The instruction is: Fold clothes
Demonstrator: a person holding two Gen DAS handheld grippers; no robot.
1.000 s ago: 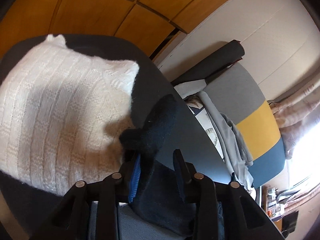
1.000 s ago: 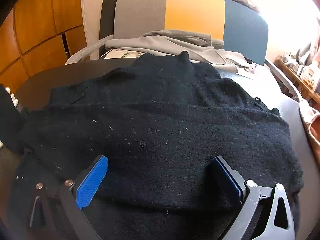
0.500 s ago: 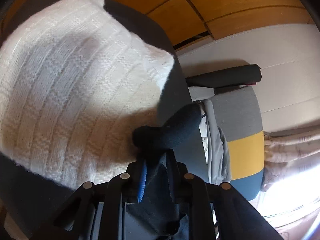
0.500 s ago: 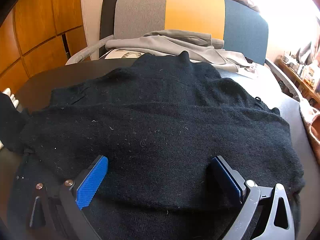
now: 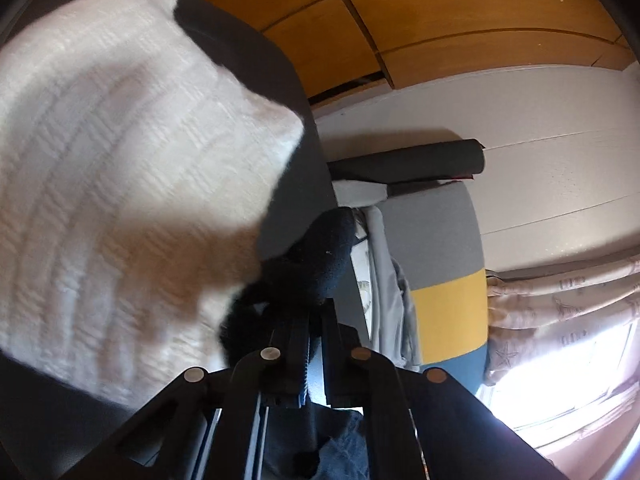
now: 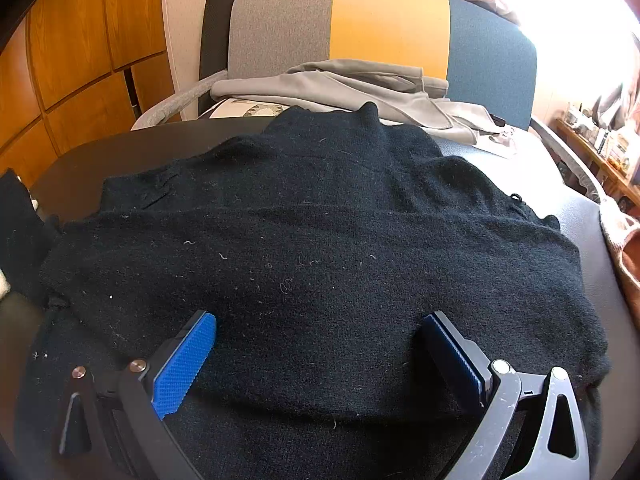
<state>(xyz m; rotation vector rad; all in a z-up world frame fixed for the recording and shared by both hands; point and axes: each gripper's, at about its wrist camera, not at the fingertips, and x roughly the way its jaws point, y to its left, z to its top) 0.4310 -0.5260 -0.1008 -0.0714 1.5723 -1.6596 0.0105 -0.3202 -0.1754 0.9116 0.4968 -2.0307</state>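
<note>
A black knit sweater point(image 6: 320, 248) lies spread over the dark table point(image 6: 120, 148), its lower part folded up over the body. My right gripper point(image 6: 316, 344) is open, its blue pads resting on the sweater near the front edge. My left gripper point(image 5: 314, 320) is shut on the black sleeve end point(image 5: 316, 256), which bunches up past the fingertips. The lifted sleeve also shows at the far left of the right wrist view point(image 6: 16, 216).
A folded white knit sweater point(image 5: 120, 184) lies on the table beside the left gripper. A grey, yellow and blue chair point(image 6: 380, 28) behind the table holds grey clothes point(image 6: 340, 84). Wooden cabinets point(image 6: 80, 40) stand left. A pinkish garment point(image 6: 624, 252) sits at the right edge.
My left gripper has closed tight on the black sleeve and swung with it, so the white sweater fills more of its view. The right gripper has stayed still.
</note>
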